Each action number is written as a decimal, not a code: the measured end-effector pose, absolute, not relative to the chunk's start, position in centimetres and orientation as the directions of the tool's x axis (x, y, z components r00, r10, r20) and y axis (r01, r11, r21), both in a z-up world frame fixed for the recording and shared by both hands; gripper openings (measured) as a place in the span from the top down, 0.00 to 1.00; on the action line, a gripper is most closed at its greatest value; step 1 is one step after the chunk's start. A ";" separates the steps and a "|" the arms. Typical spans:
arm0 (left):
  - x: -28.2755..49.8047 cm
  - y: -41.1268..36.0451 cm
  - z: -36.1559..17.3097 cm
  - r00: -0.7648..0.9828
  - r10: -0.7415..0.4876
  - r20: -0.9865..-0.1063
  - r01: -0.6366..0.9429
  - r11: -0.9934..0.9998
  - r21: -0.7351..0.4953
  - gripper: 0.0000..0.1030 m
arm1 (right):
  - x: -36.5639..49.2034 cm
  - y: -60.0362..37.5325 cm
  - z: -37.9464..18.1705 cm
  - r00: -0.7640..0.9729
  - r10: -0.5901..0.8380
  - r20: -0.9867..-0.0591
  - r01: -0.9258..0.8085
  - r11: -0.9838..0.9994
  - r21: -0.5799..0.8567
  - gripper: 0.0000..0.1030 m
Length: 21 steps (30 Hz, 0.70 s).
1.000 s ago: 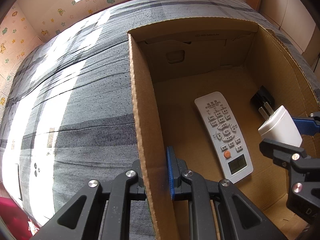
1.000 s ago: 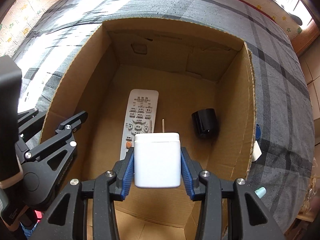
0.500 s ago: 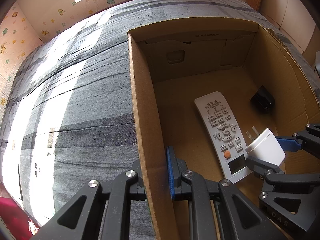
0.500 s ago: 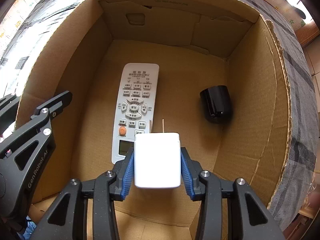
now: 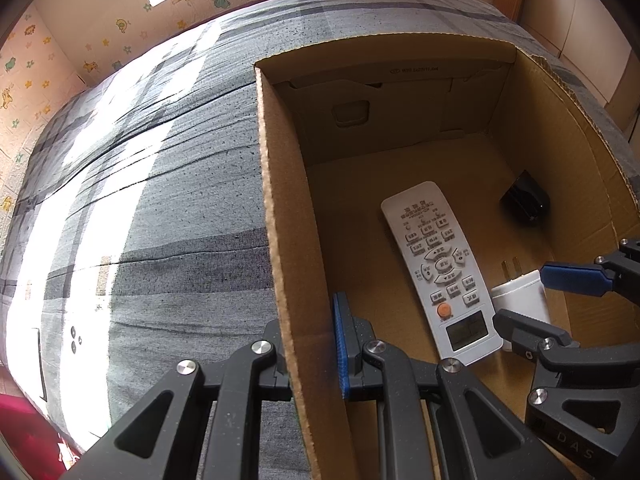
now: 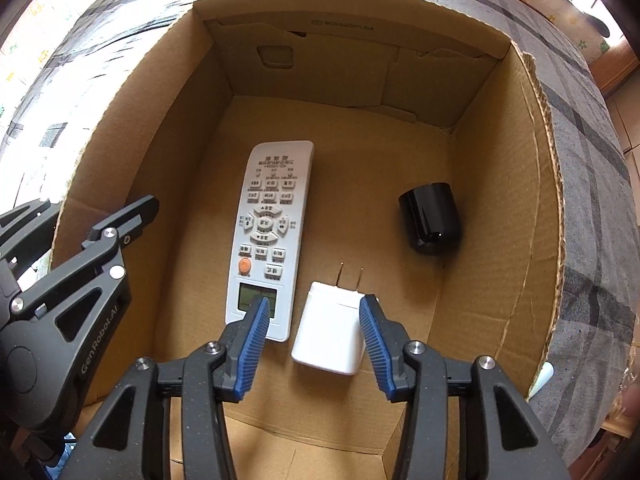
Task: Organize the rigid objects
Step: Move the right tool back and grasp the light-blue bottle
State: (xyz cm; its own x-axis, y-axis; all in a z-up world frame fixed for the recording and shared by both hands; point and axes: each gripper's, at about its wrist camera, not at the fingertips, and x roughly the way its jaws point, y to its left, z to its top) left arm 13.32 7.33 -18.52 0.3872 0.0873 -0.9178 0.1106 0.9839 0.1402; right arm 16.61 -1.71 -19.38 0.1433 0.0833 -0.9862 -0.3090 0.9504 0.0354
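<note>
The left tool [image 5: 308, 364] was clamped shut on the side wall of the cardboard box [image 5: 276, 216], probably to keep it steady on the bed [image 5: 160, 200]. The right tool [image 6: 312, 340] had just been opening; its pads stood clear of the white charger [image 6: 330, 332], which lay on the box floor just beside the remote control [image 6: 268, 232]. A black cylinder [image 6: 430, 218] lay well apart, so nothing blocked the way out.

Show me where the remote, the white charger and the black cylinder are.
remote [image 6: 269, 216]: right wrist view, its round keypad.
white charger [image 6: 330, 330]: right wrist view, its top face.
black cylinder [image 6: 430, 216]: right wrist view, its side.
</note>
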 end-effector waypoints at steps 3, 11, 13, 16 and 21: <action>13.3 7.3 -18.5 0.387 0.087 -0.918 0.110 0.984 0.140 0.85 | 16.3 -1.6 -18.6 0.163 0.084 -0.983 -0.320 0.947 0.028 0.51; 13.2 7.3 -18.6 0.387 0.087 -0.918 0.112 0.984 0.140 0.85 | 16.0 -2.2 -15.9 0.218 0.091 -0.972 -0.322 0.947 0.017 0.49; 13.2 7.4 -18.6 0.387 0.087 -0.918 0.112 0.984 0.141 0.85 | 16.1 -2.5 -15.0 0.238 0.093 -0.967 -0.317 0.948 0.013 0.47; 13.2 7.4 -18.6 0.387 0.088 -0.918 0.112 0.983 0.142 0.85 | 16.1 -3.0 -13.7 0.265 0.099 -0.959 -0.310 0.951 0.012 0.42; 13.2 7.4 -18.6 0.387 0.088 -0.918 0.112 0.983 0.142 0.85 | 16.0 -4.1 -11.9 0.300 0.096 -0.949 -0.307 0.952 -0.001 0.29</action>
